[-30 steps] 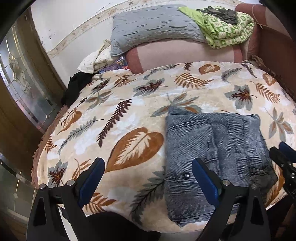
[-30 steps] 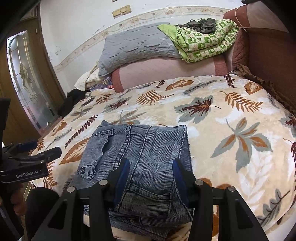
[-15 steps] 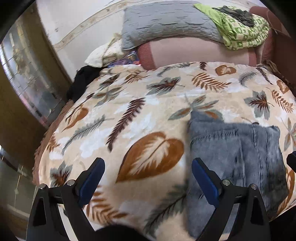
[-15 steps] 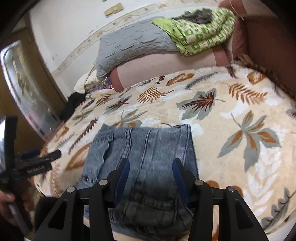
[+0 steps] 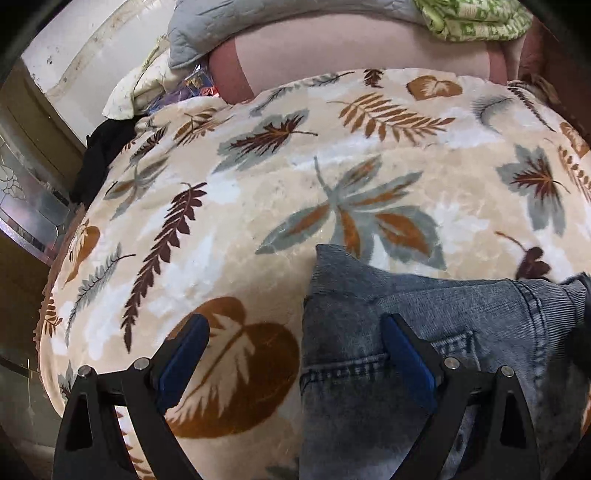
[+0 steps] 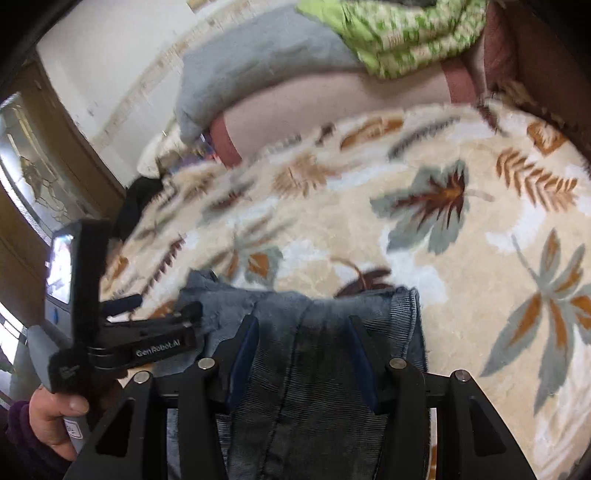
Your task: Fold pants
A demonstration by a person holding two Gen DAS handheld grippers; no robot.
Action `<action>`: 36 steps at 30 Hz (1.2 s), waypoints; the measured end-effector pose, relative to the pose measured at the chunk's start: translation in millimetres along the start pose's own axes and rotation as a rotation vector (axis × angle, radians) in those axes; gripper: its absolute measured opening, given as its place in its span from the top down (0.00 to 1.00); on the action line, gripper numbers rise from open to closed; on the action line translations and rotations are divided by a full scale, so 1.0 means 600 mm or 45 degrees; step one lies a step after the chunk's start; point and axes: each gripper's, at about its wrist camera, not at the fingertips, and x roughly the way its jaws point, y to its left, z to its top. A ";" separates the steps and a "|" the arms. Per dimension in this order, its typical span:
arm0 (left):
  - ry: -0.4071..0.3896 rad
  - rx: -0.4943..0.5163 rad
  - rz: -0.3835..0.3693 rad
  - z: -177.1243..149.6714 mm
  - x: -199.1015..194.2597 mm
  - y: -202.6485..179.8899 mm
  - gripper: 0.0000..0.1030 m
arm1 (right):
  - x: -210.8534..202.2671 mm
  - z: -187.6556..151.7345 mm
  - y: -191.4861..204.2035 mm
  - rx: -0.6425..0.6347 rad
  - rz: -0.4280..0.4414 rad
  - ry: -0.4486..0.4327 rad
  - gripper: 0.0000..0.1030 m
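The folded grey-blue denim pants lie on the leaf-patterned blanket near the bed's front edge. My left gripper is wide open, low over the pants' left edge: the right finger is above the denim, the left finger above bare blanket. My right gripper is open with both fingers over the middle of the pants, close to the fabric. The left gripper also shows in the right wrist view, beside the pants' left edge.
A grey pillow and a green patterned quilt rest on a pink bolster at the head of the bed. A dark garment lies at the bed's left side by a glass door.
Both grippers have moved forward and down towards the pants, which now fill the lower part of both views. The jaws have kept their opening. The pants have not moved.
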 end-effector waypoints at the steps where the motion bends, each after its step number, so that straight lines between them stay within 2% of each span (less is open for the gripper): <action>1: 0.008 -0.005 0.005 0.002 0.007 -0.001 0.08 | 0.012 0.000 -0.006 0.012 -0.014 0.030 0.48; 6: 0.064 -0.017 0.022 0.010 0.027 -0.002 0.06 | 0.020 0.003 -0.018 0.031 -0.001 0.041 0.45; 11: -0.026 -0.010 0.003 -0.012 -0.034 0.021 0.06 | -0.043 -0.021 0.006 -0.110 -0.008 -0.098 0.45; 16: -0.075 -0.005 -0.079 -0.078 -0.097 0.058 0.06 | -0.096 -0.058 0.032 -0.215 0.067 -0.171 0.45; 20: -0.082 0.047 -0.120 -0.143 -0.124 0.059 0.06 | -0.099 -0.101 0.047 -0.230 0.065 -0.105 0.45; 25: 0.013 0.102 -0.086 -0.208 -0.093 0.045 0.06 | -0.070 -0.153 0.057 -0.285 -0.040 0.064 0.44; 28: -0.003 0.045 -0.124 -0.226 -0.087 0.055 0.06 | -0.077 -0.177 0.060 -0.331 -0.082 0.044 0.44; 32: 0.036 0.035 -0.134 -0.217 -0.092 0.064 0.06 | -0.098 -0.180 0.044 -0.263 -0.018 0.028 0.44; 36: -0.028 0.009 -0.121 -0.203 -0.119 0.083 0.06 | -0.138 -0.165 0.015 -0.139 0.095 -0.091 0.44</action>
